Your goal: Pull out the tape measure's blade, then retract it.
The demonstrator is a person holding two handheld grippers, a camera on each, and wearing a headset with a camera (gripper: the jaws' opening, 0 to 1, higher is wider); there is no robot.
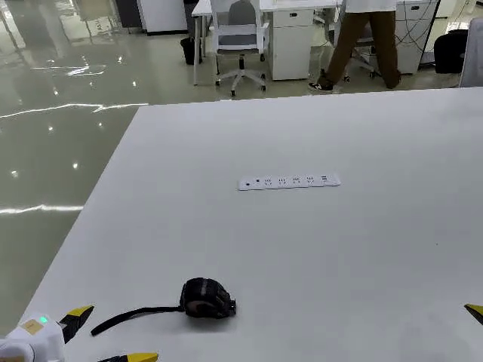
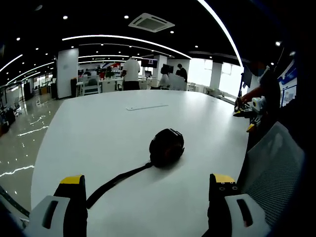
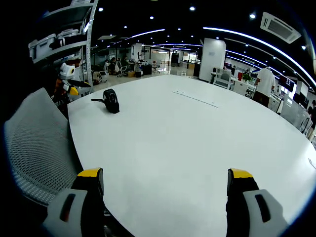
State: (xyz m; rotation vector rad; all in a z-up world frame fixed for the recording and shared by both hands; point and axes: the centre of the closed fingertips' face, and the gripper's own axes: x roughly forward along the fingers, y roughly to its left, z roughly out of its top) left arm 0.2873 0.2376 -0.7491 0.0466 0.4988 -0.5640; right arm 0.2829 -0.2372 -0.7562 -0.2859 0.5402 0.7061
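Tape measure (image 1: 207,298) on table (image 1: 339,249), strap (image 1: 136,312) leftward; left gripper (image 1: 112,334) near, jaws apparently apart.

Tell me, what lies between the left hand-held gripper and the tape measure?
The black strap of the tape measure lies there on the white table, seen in the left gripper view.

Tape measure (image 1: 207,299) lies on table (image 1: 377,264), power strip (image 1: 289,182) beyond.

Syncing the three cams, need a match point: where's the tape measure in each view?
Head view: tape measure low, left of centre, its strap trailing left.
Left gripper view: tape measure at centre, close ahead between the open jaws.
Right gripper view: tape measure upper left, far off.
Shared landmark: the white power strip, in all three.
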